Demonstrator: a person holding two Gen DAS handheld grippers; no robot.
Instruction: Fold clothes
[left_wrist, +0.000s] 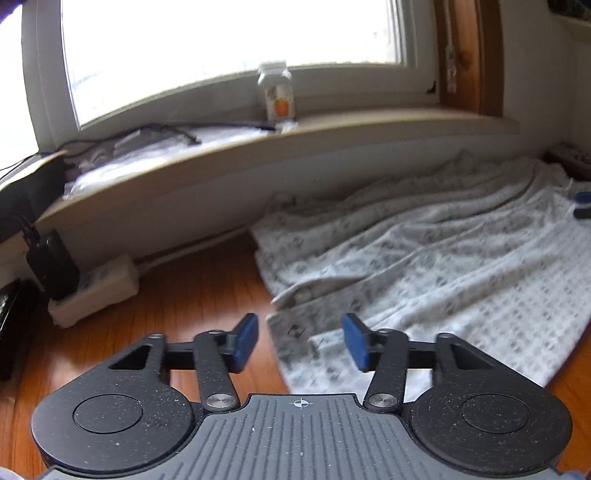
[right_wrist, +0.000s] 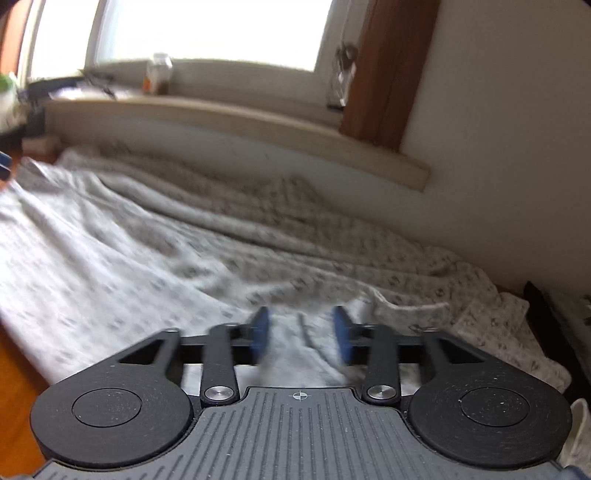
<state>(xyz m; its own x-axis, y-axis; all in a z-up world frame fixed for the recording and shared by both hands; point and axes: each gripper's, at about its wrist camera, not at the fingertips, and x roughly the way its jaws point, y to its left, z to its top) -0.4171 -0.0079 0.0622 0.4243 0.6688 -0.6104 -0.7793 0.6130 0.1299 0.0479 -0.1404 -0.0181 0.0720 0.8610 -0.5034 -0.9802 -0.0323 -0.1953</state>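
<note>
We've got a pale printed garment (left_wrist: 424, 258) spread on the wood floor (left_wrist: 184, 295), its far side bunched up against the wall under the sill (left_wrist: 295, 147).

Left gripper (left_wrist: 301, 343): jaws apart, nothing between the pads, hovering at the garment's near left corner, not touching as far as we can tell.

Right gripper (right_wrist: 301, 339): jaws apart too, over a raised wrinkle near the right end; blurred, but we read the pads as not pressing on cloth.

Handling, our guess: thin, soft, light fabric, limp, no stiffness. It will drape and sag from any pinch point, may drag on the floor and pull new creases. Not fragile, not slippery.

Where to grab: we'd pinch the near edge at the two corners, one per gripper, taking a single layer at the hem. The right end is rumpled and doubled over (right_wrist: 491, 332), so layers there are hard to tell apart.
</note>
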